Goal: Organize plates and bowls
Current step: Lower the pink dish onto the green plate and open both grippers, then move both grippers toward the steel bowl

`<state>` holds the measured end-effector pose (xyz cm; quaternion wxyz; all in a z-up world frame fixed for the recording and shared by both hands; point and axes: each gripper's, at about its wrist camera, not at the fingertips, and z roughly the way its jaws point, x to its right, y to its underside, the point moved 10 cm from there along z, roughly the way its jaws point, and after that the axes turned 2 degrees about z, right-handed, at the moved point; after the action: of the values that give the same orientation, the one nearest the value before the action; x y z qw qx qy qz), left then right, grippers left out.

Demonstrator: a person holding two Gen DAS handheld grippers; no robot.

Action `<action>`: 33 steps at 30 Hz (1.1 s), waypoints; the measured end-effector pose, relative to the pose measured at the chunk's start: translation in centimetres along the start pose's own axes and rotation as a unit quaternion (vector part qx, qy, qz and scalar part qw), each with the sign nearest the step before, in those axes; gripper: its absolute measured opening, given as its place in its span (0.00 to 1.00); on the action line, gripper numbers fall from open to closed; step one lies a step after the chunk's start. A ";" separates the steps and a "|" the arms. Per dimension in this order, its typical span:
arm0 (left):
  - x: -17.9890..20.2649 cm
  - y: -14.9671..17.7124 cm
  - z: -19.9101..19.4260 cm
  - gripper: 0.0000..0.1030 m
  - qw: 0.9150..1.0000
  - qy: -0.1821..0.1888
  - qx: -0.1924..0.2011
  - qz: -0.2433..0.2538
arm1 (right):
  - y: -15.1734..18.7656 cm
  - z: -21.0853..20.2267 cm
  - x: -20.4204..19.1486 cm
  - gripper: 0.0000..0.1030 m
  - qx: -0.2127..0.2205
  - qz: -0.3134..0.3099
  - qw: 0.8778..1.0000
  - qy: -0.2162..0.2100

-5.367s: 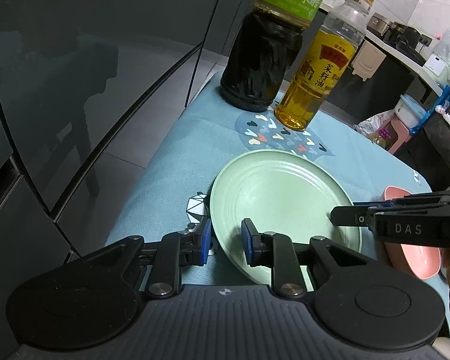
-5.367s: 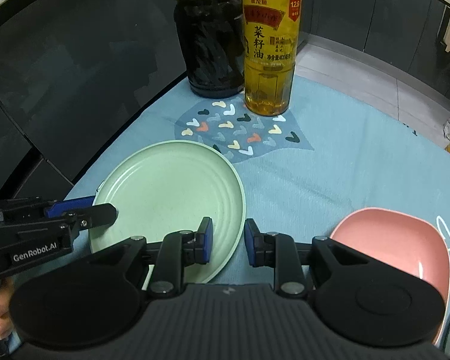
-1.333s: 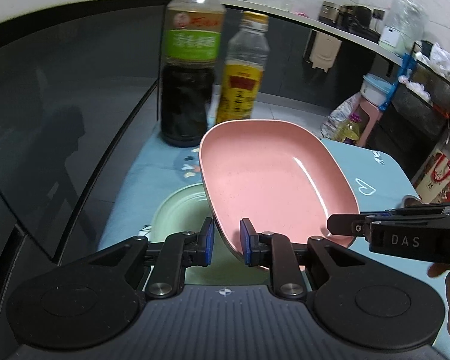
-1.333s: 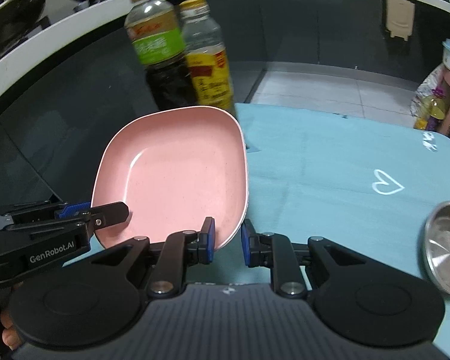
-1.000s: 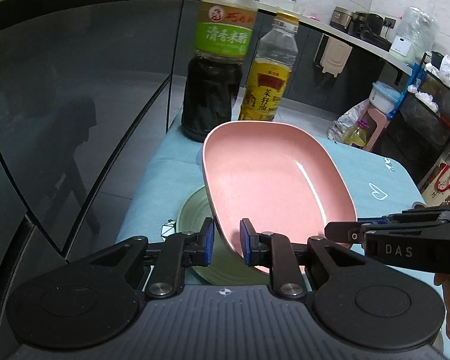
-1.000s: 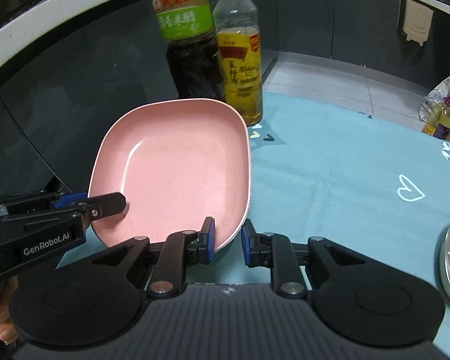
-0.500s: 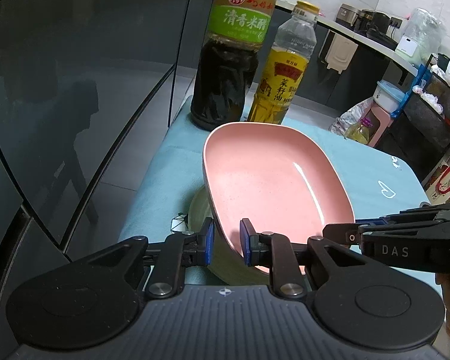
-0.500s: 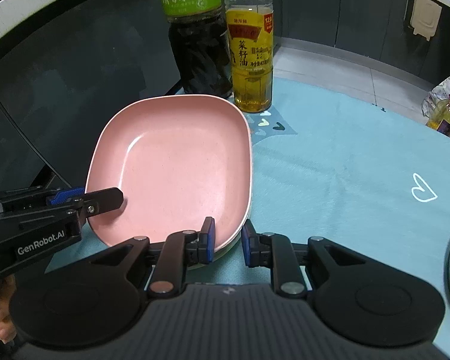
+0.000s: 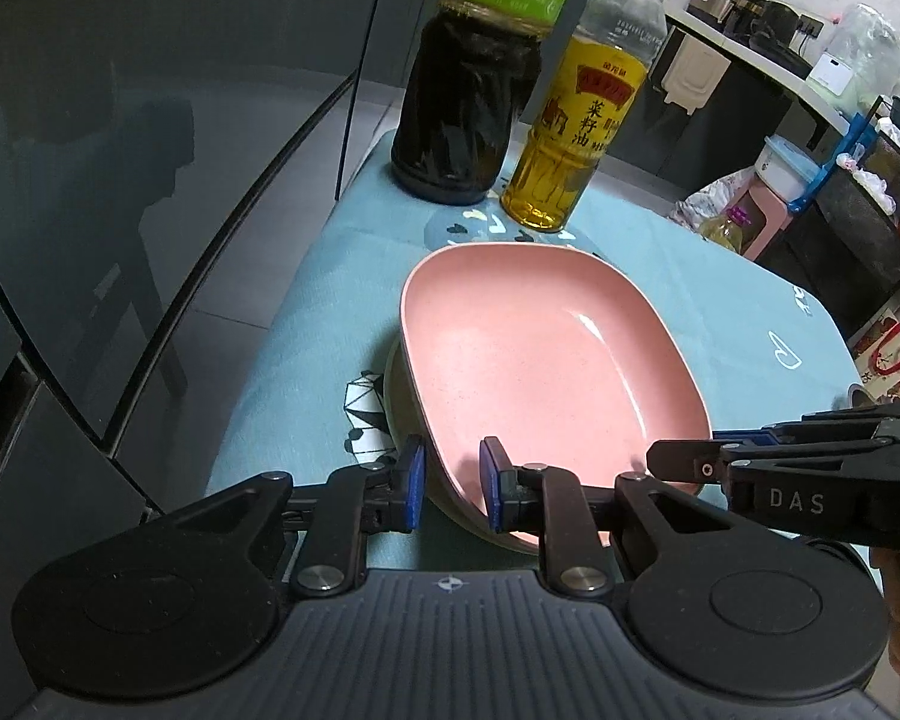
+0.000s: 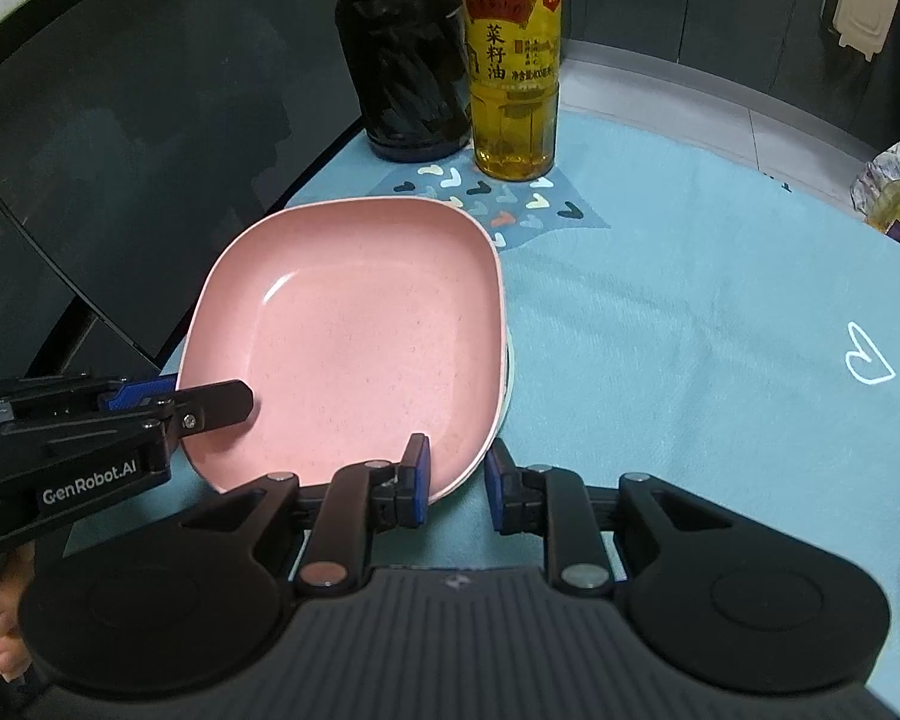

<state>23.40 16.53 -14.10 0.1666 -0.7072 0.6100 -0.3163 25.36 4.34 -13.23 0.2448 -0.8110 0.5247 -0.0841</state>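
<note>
Left wrist view: pink dish (image 9: 546, 354) sits nested on the green plate (image 9: 397, 414) near the table (image 9: 318, 276) corner, apparently to stack them. Left gripper (image 9: 450, 483) and right gripper (image 10: 456, 474) clench its near rim from opposite sides, sharing the load. Two bottles (image 9: 570, 138) stand beyond.
</note>
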 end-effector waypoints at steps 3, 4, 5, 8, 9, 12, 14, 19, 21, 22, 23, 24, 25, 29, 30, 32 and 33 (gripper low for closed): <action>-0.1 -0.1 0.1 0.17 1.000 -0.006 0.004 0.002 | 0.0 0.0 0.2 0.19 -0.002 0.006 1.000 -0.003; -0.1 -0.3 0.0 0.17 1.000 -0.006 0.008 0.004 | 0.1 0.0 0.3 0.19 -0.001 0.008 1.000 -0.003; 0.0 -0.4 -0.1 0.17 1.000 -0.006 0.012 0.005 | 0.0 -0.1 0.4 0.19 0.001 0.010 1.000 -0.004; -0.2 -0.6 -0.5 0.17 1.000 -0.008 0.018 0.003 | -0.2 -0.3 0.6 0.19 0.008 0.014 1.000 -0.004; -0.3 -0.7 -0.6 0.17 1.000 -0.008 0.020 0.002 | -0.2 -0.4 0.6 0.20 0.011 0.015 1.000 -0.005; -0.5 -0.9 -1.0 0.18 1.000 -0.011 0.026 0.000 | -0.3 -0.8 0.8 0.22 0.018 0.019 1.000 -0.008; -0.7 -0.9 -1.2 0.18 0.999 -0.017 0.030 0.000 | -0.3 -1.1 1.0 0.22 0.025 0.024 0.999 -0.009; -0.5 -1.2 -2.4 0.18 0.999 -0.023 0.042 -0.002 | -0.9 -2.4 1.8 0.22 0.074 0.040 0.996 -0.011; -0.1 -1.3 -2.9 0.18 0.999 -0.023 0.048 0.001 | -1.1 -3.2 2.4 0.22 0.097 0.037 0.995 0.003; 0.3 -1.4 -3.1 0.18 0.998 -0.021 0.051 0.004 | -1.2 -3.7 2.8 0.22 0.109 0.039 0.993 0.016; 0.7 -1.5 -3.3 0.18 0.998 -0.019 0.053 0.007 | -1.3 -4.0 3.3 0.22 0.117 0.041 0.992 0.025; 1.1 -1.6 -3.5 0.18 0.998 -0.017 0.054 0.010 | -1.4 -4.4 3.7 0.22 0.123 0.044 0.991 0.032; 1.6 -1.6 -3.7 0.18 0.998 -0.014 0.056 0.014 | -1.3 -4.6 4.1 0.22 0.125 0.048 0.990 0.035; 4.1 -1.8 -4.2 0.18 0.997 -0.004 0.061 0.040 | -0.8 -5.8 5.8 0.22 0.130 0.065 0.989 0.023; 4.8 -1.8 -4.3 0.18 0.997 -0.001 0.061 0.045 | -0.6 -6.1 6.4 0.22 0.134 0.067 0.988 0.027; 6.2 -1.8 -4.5 0.18 0.997 0.004 0.060 0.054 | -0.2 -6.8 7.4 0.22 0.140 0.071 0.987 0.037; 6.7 -1.9 -4.5 0.18 0.997 0.006 0.060 0.058 | 0.0 -7.1 8.1 0.22 0.142 0.076 0.986 0.041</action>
<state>22.25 11.06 -7.96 0.2231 -0.6576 0.6308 -0.3462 26.08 -5.05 -8.05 0.3418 -0.7216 0.5770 -0.1719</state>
